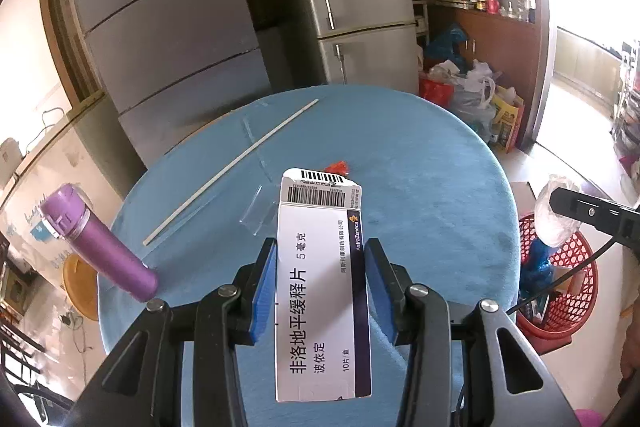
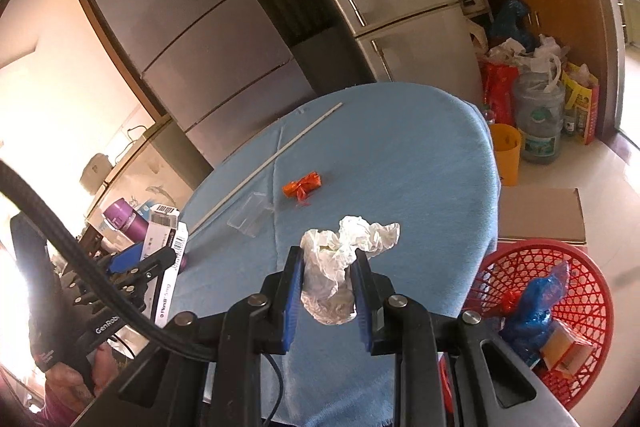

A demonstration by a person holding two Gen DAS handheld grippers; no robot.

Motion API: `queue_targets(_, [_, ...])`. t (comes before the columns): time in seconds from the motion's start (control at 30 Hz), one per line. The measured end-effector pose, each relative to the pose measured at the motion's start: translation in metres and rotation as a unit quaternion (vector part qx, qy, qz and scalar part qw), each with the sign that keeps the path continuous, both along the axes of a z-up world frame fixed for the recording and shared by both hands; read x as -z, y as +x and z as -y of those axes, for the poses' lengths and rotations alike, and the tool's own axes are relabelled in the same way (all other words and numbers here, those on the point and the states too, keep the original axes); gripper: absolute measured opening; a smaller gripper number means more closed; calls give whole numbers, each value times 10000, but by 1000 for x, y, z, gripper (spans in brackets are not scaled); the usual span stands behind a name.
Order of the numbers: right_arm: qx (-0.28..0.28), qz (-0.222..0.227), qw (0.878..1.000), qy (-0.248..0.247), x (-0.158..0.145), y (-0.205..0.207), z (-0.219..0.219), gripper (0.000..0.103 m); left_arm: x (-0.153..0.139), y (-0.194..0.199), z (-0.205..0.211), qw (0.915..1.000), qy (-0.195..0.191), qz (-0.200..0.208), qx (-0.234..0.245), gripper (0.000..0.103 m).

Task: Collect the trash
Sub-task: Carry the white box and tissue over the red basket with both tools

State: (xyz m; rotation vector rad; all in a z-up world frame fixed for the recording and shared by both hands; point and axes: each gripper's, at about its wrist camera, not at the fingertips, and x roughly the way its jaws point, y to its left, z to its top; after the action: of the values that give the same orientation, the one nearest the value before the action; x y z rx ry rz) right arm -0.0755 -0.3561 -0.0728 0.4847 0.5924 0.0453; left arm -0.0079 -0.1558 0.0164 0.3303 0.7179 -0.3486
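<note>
My left gripper (image 1: 320,259) is shut on a white medicine box (image 1: 320,291) with a barcode flap, held above the round table with a blue cloth (image 1: 420,155). My right gripper (image 2: 328,267) is shut on a crumpled white plastic bag (image 2: 340,267), held over the table's near edge. The left gripper and its box also show at the left in the right wrist view (image 2: 160,255). On the cloth lie an orange candy wrapper (image 2: 302,187), a clear plastic piece (image 2: 248,217) and a long white stick (image 2: 268,163). A red trash basket (image 2: 580,307) stands on the floor at the right.
A purple bottle (image 1: 96,243) stands at the table's left edge. The basket holds a blue bag (image 2: 536,311) and a small box. A cardboard box (image 2: 540,215) lies behind the basket. An orange bin (image 2: 506,155), bags and a water jug stand by the fridges.
</note>
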Motion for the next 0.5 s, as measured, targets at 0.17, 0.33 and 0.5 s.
queue_targets(0.17, [54,54,10000,13,-1,-10,5,26,-3,-5,9,9999,89,80,83,45])
queue_targets(0.33, [124,75,9999,13,0,-17,12,26,-4,-11,18,9997,136,112,180,45])
queue_targets(0.5, [201,91,9997,73,1,-26,18,26,-4,-15,28,9994,199,128,271,45])
